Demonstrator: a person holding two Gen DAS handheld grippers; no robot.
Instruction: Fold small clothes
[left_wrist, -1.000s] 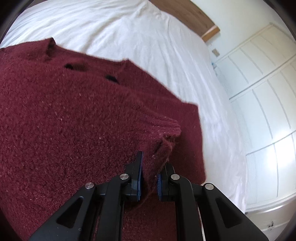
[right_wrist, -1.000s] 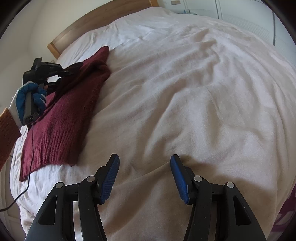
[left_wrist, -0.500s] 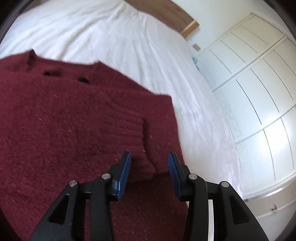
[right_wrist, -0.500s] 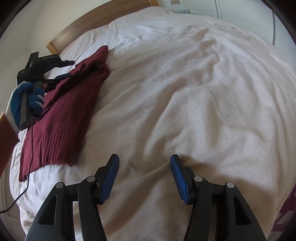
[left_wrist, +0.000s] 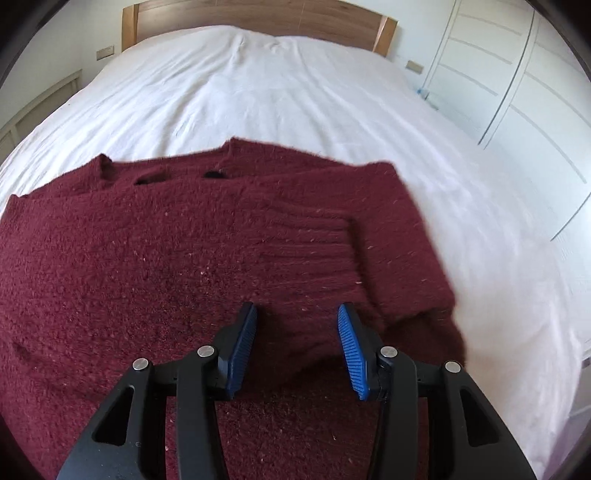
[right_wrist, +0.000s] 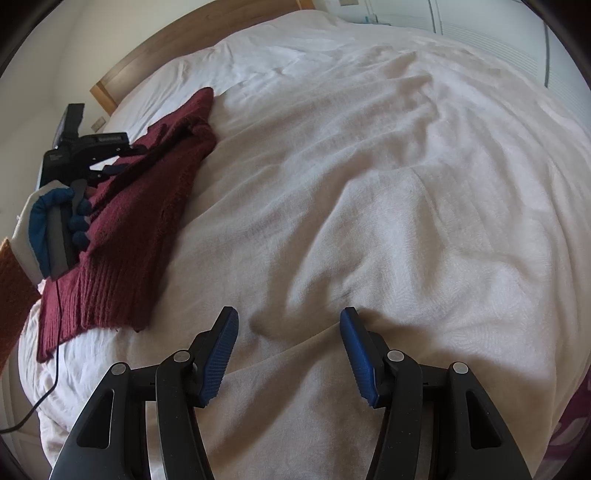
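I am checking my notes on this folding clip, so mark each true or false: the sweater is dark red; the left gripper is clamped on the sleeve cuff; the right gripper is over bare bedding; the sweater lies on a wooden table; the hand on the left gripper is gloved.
1. The sweater is dark red. True.
2. The left gripper is clamped on the sleeve cuff. False: its jaws are opening, with nothing pinched between them.
3. The right gripper is over bare bedding. True.
4. The sweater lies on a wooden table. False: it lies on a white bed.
5. The hand on the left gripper is gloved. True.
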